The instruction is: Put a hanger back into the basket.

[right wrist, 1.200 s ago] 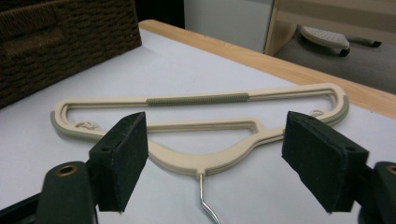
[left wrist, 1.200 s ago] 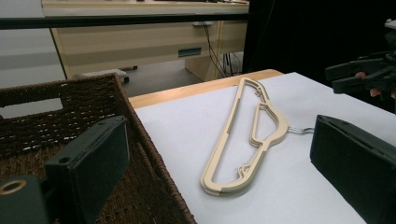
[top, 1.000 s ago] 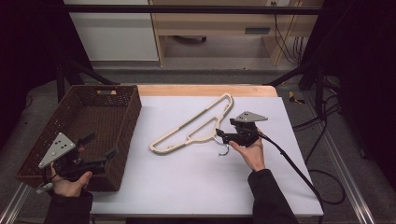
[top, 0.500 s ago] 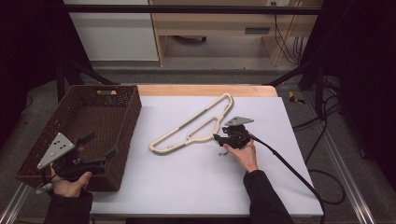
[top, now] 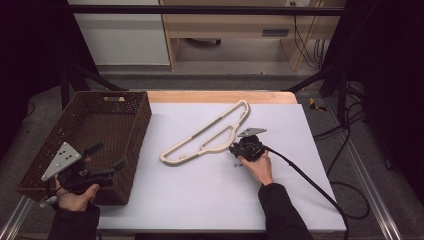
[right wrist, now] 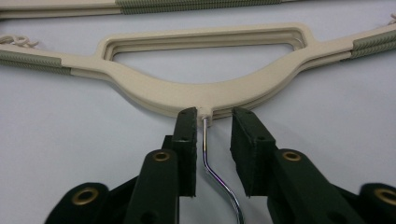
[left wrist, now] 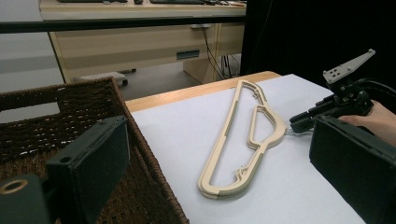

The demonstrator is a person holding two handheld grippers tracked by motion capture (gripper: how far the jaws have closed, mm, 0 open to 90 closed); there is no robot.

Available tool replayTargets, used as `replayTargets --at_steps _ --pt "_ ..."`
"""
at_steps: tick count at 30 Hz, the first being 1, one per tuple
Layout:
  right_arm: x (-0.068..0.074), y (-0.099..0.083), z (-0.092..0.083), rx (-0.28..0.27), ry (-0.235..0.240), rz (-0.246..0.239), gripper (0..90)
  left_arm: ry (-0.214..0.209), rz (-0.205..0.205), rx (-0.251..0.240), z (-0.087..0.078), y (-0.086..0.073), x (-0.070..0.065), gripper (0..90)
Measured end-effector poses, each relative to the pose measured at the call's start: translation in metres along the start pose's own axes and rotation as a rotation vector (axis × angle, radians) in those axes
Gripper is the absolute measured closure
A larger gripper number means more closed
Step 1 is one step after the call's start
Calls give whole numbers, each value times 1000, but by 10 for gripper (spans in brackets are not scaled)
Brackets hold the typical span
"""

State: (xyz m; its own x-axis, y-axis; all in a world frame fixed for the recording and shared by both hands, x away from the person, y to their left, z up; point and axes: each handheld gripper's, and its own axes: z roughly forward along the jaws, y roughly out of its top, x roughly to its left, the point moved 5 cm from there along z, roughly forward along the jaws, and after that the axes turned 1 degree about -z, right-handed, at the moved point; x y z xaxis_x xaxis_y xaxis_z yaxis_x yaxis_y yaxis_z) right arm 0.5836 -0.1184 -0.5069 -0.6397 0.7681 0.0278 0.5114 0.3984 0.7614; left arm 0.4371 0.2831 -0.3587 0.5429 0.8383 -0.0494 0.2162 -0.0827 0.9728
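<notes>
The white table (top: pixel 200 200) carries a brown woven basket (top: pixel 125 107) at its left edge and a cream clothes hanger (top: pixel 200 142) lying flat near its middle, well apart from the basket. Compared with the high view of a second earlier, the right gripper (top: pixel 235 148) is seen lower and closer to the hanger, with its grey plate tipped further forward; the hanger itself is unmoved. In the right gripper view, the jaws have just been closing, and a narrow gap remains between them: the metal hook wire (right wrist: pixel 205 140) of the hanger (right wrist: pixel 201 88) runs between the two pads (right wrist: pixel 189 140), and daylight is still visible on both sides of it, so the wire is bracketed but not yet clamped. The pad tips are placed at the neck of the hanger, just beside the point where the wire enters the plastic. The left gripper (top: pixel 107 162) is held at the near corner of the basket with its jaws spread wide and nothing between them, as is confirmed in the left gripper view. It is judged that a grasp on the hook is being set up, probably for a transfer toward the basket, and that a little more closure is required before any lift is attempted.
</notes>
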Motion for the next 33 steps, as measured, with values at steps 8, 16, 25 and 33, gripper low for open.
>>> replayTargets --at_steps 8,16,25,33 --pt "2 -3 3 20 20 28 828 -3 6 6 0 0 -1 51" --pt "2 -3 4 26 37 36 883 -3 2 7 2 -1 -2 53" --pt "2 -2 3 26 41 66 884 -2 8 10 3 -1 -3 54" --pt "2 -1 3 23 42 86 884 -3 7 9 3 -1 -3 55"
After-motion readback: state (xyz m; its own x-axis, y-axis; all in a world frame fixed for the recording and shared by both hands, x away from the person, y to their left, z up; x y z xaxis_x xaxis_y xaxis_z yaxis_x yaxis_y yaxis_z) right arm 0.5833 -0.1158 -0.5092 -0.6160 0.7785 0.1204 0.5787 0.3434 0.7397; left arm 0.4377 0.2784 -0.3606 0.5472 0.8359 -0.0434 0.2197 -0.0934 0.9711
